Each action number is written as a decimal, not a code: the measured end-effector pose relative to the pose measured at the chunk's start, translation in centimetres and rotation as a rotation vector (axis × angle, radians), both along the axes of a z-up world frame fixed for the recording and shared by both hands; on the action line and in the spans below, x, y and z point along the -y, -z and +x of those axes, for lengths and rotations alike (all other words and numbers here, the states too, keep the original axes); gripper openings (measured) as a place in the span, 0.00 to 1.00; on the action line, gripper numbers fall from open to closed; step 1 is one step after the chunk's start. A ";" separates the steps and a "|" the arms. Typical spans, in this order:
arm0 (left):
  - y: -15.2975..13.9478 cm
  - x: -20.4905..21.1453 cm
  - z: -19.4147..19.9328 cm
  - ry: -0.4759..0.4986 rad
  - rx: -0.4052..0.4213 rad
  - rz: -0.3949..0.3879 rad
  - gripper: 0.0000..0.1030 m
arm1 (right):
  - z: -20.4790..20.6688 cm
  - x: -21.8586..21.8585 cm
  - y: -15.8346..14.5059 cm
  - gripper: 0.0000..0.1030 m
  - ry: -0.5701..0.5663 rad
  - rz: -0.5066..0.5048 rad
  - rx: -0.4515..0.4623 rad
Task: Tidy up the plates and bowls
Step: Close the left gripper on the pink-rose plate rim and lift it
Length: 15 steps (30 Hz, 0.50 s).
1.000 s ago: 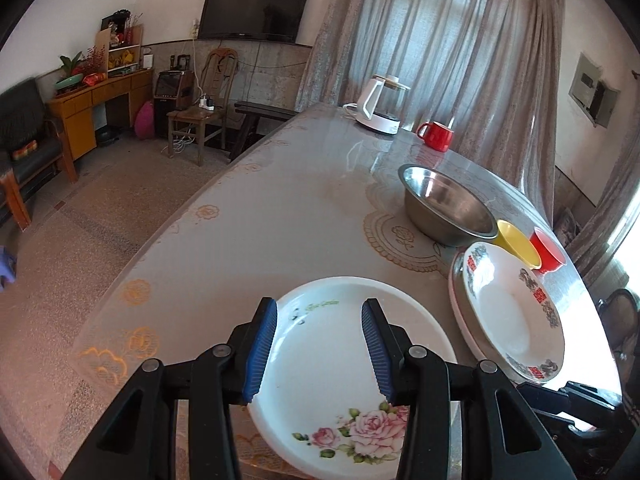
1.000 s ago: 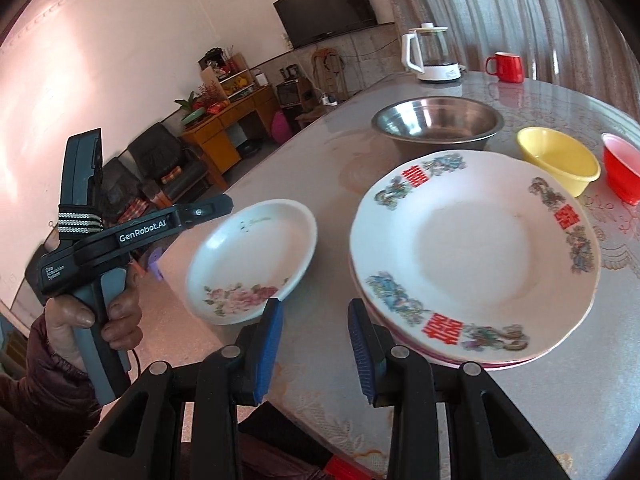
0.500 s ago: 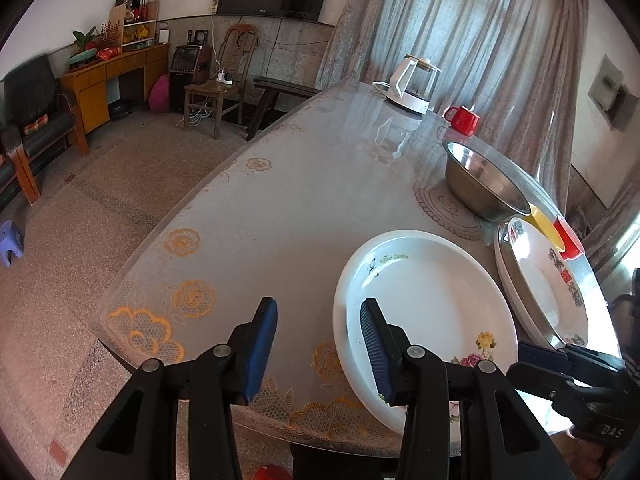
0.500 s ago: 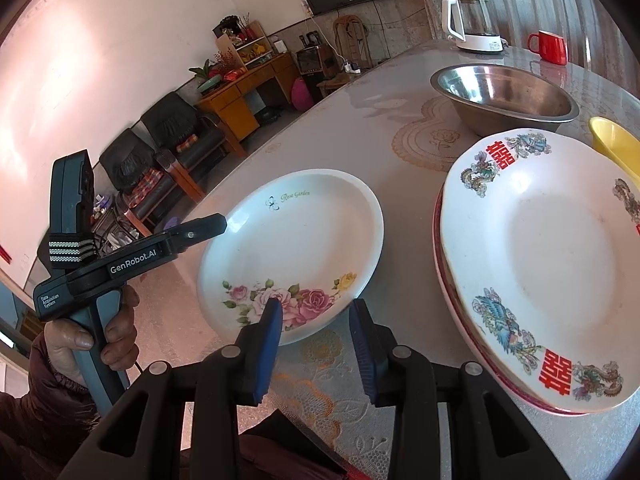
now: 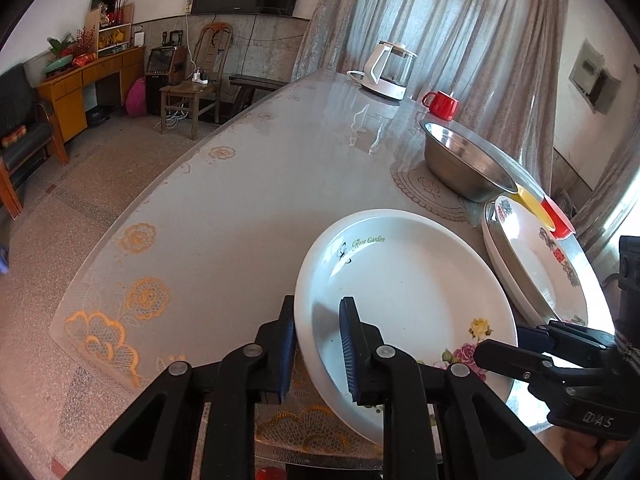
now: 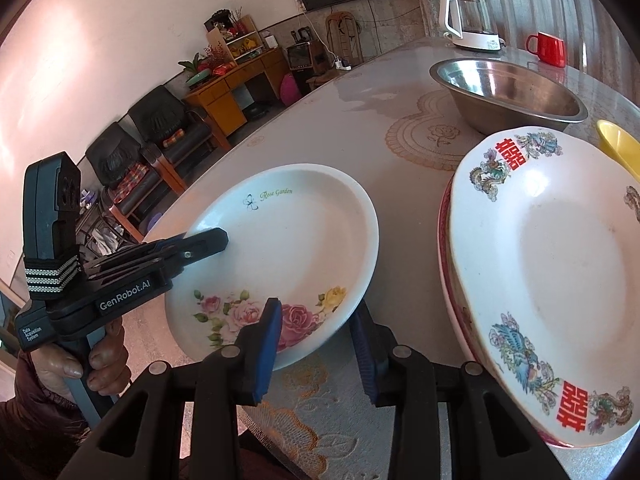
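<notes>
A white plate with roses (image 5: 400, 292) (image 6: 288, 248) lies near the table's front edge. My left gripper (image 5: 318, 354) has the plate's left rim between its blue pads. Its jaws are closing, one pad under the rim and one inside the dish. In the right wrist view the left gripper (image 6: 216, 242) shows at that same rim, held by a hand. My right gripper (image 6: 316, 340) straddles the near rim by the roses, its jaws apart and not pressing. A stack of patterned plates (image 6: 552, 264) (image 5: 536, 268) sits just right of the rose plate.
Behind the stack stand a steel bowl (image 5: 464, 164) (image 6: 504, 96), a yellow bowl (image 6: 618, 148) and a red bowl (image 5: 558, 220). A kettle (image 5: 390, 70) and a red mug (image 5: 440, 105) are at the far end. The table edge (image 5: 120, 240) curves along the left.
The left gripper sank to the rose plate's left rim and its jaws narrowed onto it. The right gripper came in low, so the plate's near rim now sits between its fingers.
</notes>
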<state>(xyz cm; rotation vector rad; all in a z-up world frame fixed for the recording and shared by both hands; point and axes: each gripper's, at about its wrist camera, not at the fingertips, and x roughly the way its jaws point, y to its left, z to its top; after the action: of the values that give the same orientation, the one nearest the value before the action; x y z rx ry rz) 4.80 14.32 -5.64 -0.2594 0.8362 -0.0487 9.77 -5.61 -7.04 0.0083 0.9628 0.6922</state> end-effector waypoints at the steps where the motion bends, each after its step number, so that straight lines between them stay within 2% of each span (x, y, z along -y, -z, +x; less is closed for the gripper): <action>1: 0.0 0.0 0.1 0.002 0.001 -0.002 0.20 | 0.1 -0.2 -0.1 0.34 0.001 -0.005 0.006; 3: 0.0 0.1 -0.1 0.003 0.008 -0.007 0.20 | 0.1 -0.2 -0.1 0.34 0.003 -0.004 0.012; 8: 0.1 -0.5 -0.5 -0.019 0.021 -0.086 0.20 | -0.2 -0.5 -0.3 0.33 0.017 -0.026 0.026; 13: -0.1 -0.6 -0.6 -0.029 0.033 -0.125 0.20 | -0.1 -0.5 -0.5 0.33 0.027 -0.001 0.021; 15: -0.3 -0.3 -0.6 -0.025 0.043 -0.115 0.20 | -0.2 -0.3 -0.7 0.33 0.033 0.000 0.032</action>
<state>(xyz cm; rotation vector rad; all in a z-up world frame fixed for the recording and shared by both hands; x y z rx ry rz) 4.17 14.59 -5.37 -0.3758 0.7885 -0.0786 9.60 -5.28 -6.33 0.0130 0.9297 0.6603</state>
